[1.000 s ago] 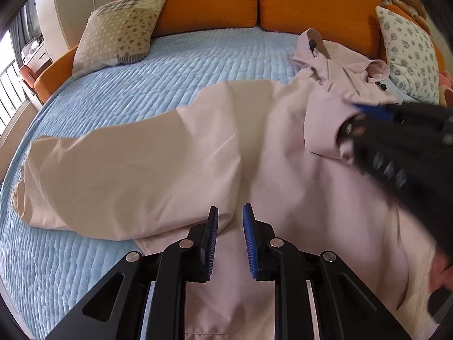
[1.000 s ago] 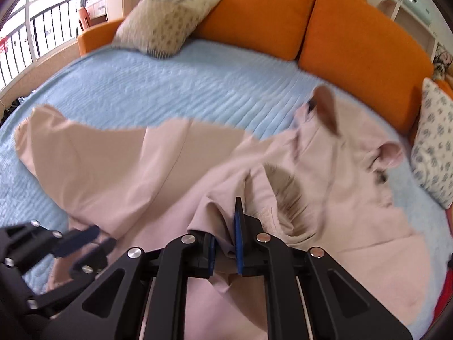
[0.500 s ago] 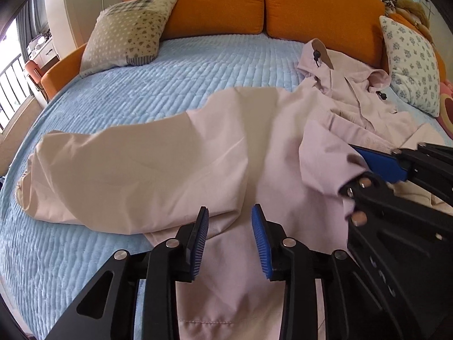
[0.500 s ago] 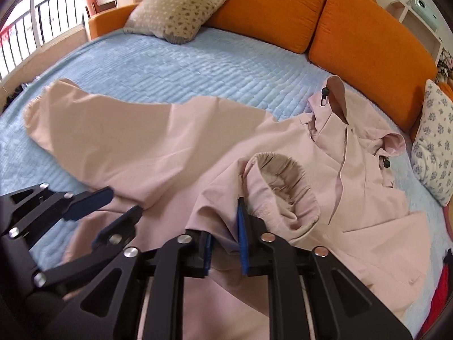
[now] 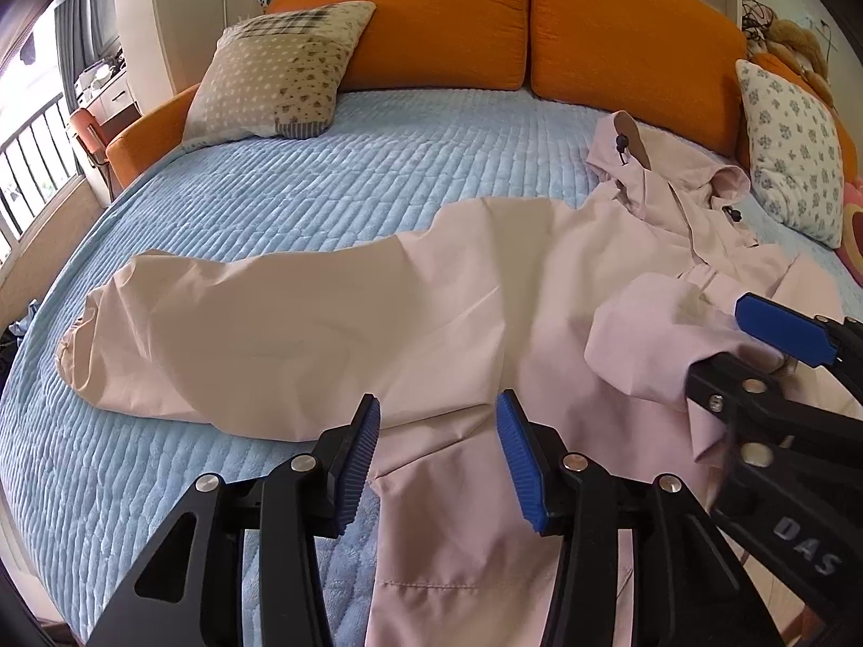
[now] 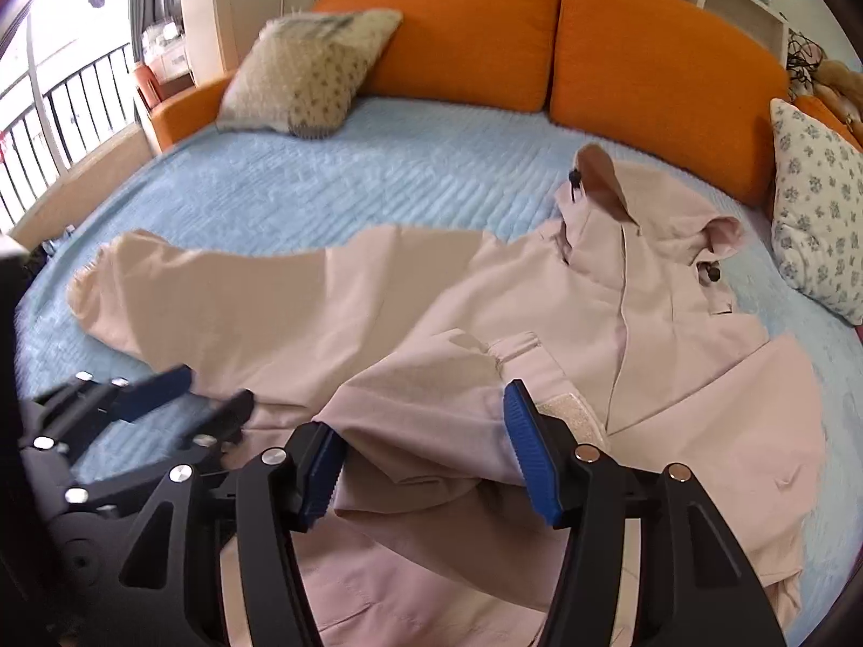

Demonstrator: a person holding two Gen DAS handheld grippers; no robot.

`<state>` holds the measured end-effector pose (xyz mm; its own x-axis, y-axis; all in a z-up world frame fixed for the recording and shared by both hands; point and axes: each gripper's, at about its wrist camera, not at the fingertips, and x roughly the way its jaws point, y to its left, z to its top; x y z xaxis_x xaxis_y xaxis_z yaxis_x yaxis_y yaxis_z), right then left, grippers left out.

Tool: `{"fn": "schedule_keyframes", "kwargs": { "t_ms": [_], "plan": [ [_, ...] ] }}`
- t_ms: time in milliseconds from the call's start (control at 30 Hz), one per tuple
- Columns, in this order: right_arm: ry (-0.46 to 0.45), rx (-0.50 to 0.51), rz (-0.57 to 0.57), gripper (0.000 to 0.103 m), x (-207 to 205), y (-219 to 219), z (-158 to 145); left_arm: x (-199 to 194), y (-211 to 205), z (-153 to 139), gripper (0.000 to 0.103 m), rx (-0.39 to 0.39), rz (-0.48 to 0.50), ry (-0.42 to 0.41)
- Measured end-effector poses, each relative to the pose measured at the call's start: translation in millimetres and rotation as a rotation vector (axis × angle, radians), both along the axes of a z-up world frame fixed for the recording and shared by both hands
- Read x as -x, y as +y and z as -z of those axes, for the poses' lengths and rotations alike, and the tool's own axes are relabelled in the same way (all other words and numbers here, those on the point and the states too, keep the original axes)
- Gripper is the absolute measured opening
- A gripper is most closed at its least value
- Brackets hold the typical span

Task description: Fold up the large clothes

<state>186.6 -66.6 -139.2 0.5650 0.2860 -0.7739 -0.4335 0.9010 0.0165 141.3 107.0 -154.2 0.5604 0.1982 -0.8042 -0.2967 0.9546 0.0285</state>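
Observation:
A large pale pink hooded jacket (image 5: 485, 291) lies spread on the blue quilted bed (image 5: 323, 188). One sleeve (image 5: 226, 323) stretches out to the left. The other sleeve (image 6: 431, 410) is folded across the jacket's body, its cuff lying between the right gripper's fingers. My left gripper (image 5: 437, 458) is open and empty just above the jacket's lower part. My right gripper (image 6: 426, 463) is open, jaws wide on either side of the folded sleeve, not pinching it. It also shows in the left wrist view (image 5: 755, 345). The left gripper shows at the lower left of the right wrist view (image 6: 178, 399).
Orange cushions (image 5: 442, 16) line the back of the bed. A patterned beige pillow (image 5: 280, 75) lies at the back left, a floral pillow (image 5: 793, 145) at the right. A balcony railing (image 6: 64, 124) is at the far left. Bare blue quilt lies behind the jacket.
My right gripper carried the sleeve cuff across the jacket, then opened and let it go. My left gripper opened wider and drew back a little.

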Motion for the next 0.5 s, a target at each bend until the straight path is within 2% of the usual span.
{"fn": "schedule_keyframes", "kwargs": {
  "t_ms": [67, 133, 233, 333, 433, 467, 500],
  "plan": [
    [0.018, -0.021, -0.002, 0.056, -1.1, 1.2, -7.3, 1.9, -4.7, 0.9, 0.049, 0.012, 0.020, 0.002],
    [0.024, 0.027, 0.008, 0.056, -8.3, 6.8, -9.3, 5.2, -12.1, 0.4, 0.049, 0.032, 0.045, -0.005],
    [0.053, 0.058, 0.010, 0.057, -16.1, 12.6, -6.2, 8.6, -27.5, -3.2, 0.051, 0.087, 0.062, -0.065],
    [0.093, 0.044, 0.030, 0.057, -19.3, 9.1, -2.7, 2.7, -24.8, -1.5, 0.058, 0.181, -0.005, -0.133],
    [0.122, -0.003, 0.053, 0.057, -23.7, -1.4, -1.8, -10.3, -18.0, 11.9, 0.059, 0.302, -0.078, -0.141],
    [0.129, -0.015, 0.064, 0.057, -25.6, -4.5, -2.5, -13.2, -18.6, 16.5, 0.059, 0.319, -0.097, -0.148],
    [0.134, -0.019, 0.078, 0.057, -28.8, -8.5, -3.1, -15.4, -21.4, 19.7, 0.060, 0.299, -0.117, -0.156]
  ]
}}
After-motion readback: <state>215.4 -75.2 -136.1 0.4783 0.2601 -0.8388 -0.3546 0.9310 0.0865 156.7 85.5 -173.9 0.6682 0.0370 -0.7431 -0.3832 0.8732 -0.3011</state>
